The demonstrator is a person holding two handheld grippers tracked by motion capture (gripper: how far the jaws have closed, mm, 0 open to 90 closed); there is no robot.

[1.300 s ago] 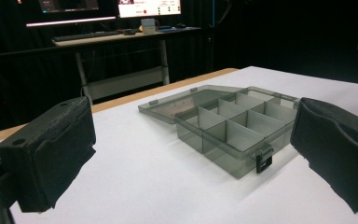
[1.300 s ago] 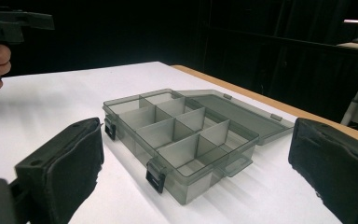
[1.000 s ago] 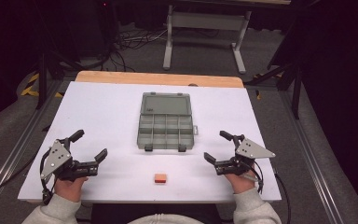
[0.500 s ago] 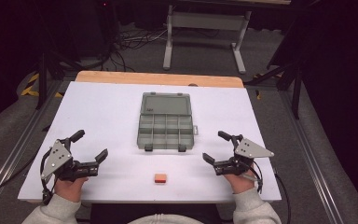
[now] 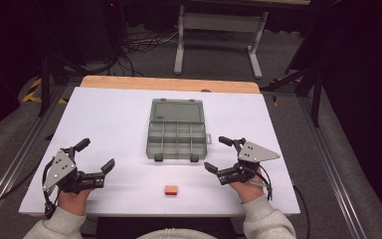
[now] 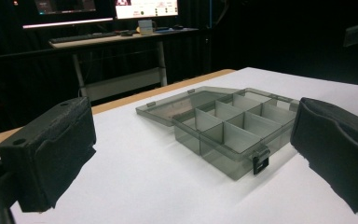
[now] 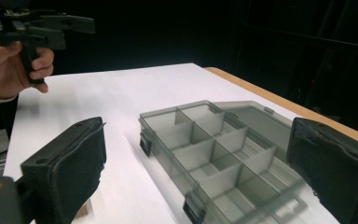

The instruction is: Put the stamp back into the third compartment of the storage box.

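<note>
Your left gripper (image 5: 95,157) and right gripper (image 5: 218,154) sit low at the near corners of the white table (image 5: 109,124), each with jaws spread wide and nothing between them, a ready stance on either side of the work. The grey compartment box (image 5: 176,130) lies mid-table, well apart from both, with its lid folded flat toward the far edge, so every cell is reachable from above. The small orange block (image 5: 170,189) rests near the front edge, between your hands and nearer the right one; that likely makes the right gripper the one to fetch it. In the right gripper view a brownish sliver by the left jaw's foot may be that block, but it is cut off. You cannot make out through the smoky plastic whether any cell holds something
</note>
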